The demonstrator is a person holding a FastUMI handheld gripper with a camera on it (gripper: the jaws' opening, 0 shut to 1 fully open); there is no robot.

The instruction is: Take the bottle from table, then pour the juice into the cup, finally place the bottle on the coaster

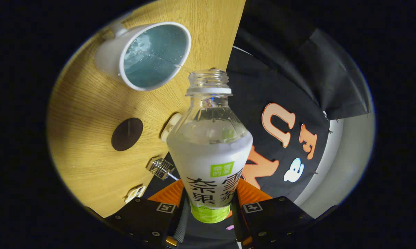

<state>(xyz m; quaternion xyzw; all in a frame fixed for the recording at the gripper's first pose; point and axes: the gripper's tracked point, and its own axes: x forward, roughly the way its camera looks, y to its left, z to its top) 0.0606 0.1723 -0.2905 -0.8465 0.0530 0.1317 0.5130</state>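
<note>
Two steps left: the pour is going on now, and after it comes the setting down.
Step now: pouring. The bottle [209,152] is tipped over, and a thin stream runs from its open mouth into the cup [144,55].
Bottle: in the middle of the frame, lid off, sticking out ahead of the fingers. Clear drink can be seen inside, near its neck.
Cup: upper left of the frame, white, on the wooden table [87,103]. It has bubbly drink in it already.
Coaster [126,134]: a dark round disc on the table, left of the middle of the frame, below the cup. Nothing sits on it.
Cap [170,126]: a small pale round thing just behind the bottle's left shoulder. I think it is the lid, but it is partly hidden.
Claw: the gripper [209,207] is at the bottom middle of the frame. Its two fingers are closed in on the bottle's lower part, one on each side, holding it tight.
Next move: I think the bottle must be stood up straight first so the drink stops. Then it goes over to the dark disc and is put down flat on it.
Watch out: the stream is thin and falls close to the cup's rim, so a little wobble could spill some.
</note>
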